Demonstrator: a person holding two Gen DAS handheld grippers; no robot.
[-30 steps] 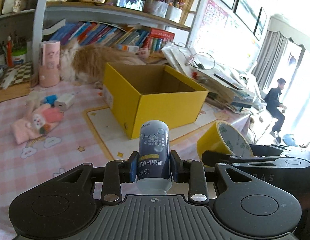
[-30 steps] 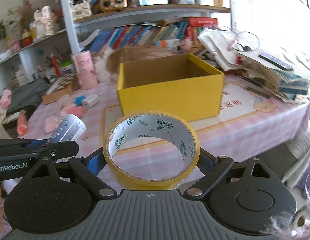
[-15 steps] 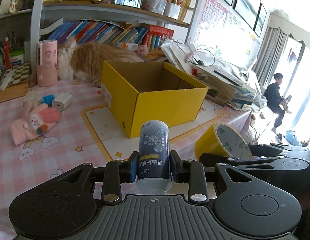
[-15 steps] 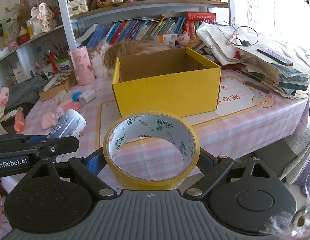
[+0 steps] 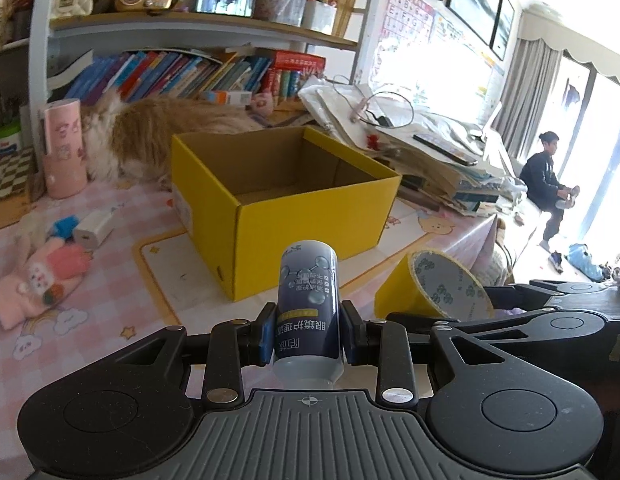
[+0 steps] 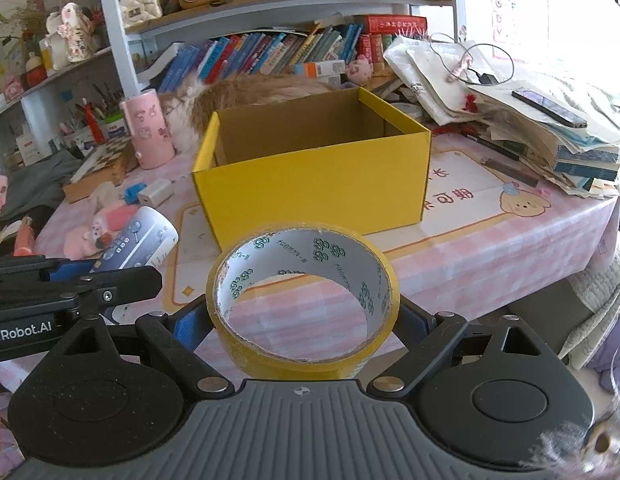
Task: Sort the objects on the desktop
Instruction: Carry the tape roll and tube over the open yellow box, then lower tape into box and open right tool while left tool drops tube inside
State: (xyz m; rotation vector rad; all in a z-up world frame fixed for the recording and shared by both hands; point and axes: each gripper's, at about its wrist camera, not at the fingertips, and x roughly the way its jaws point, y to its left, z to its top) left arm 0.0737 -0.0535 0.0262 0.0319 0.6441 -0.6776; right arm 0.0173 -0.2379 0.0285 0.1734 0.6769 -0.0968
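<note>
The yellow box is seen ahead of both grippers and lower than them, its top open toward them, and the coming move is judged to turn on this: each held thing must be carried forward over the near wall before it is let go. In the left gripper a small dark blue bottle is clamped, the jaws being narrowly set with the pads pressed on its lower part; its long axis is pointed forward and upward, along the fingers, toward the box. In the right gripper a roll of yellow tape is held, the jaws standing wide and the pads pressed on its two outer sides; the hole of the roll is turned toward the camera, so its axis is laid along the fingers. The box seems empty, though its floor is only partly shown. Neither hand can be said clearly nearer; the two are held side by side before the near edge of the table.
</note>
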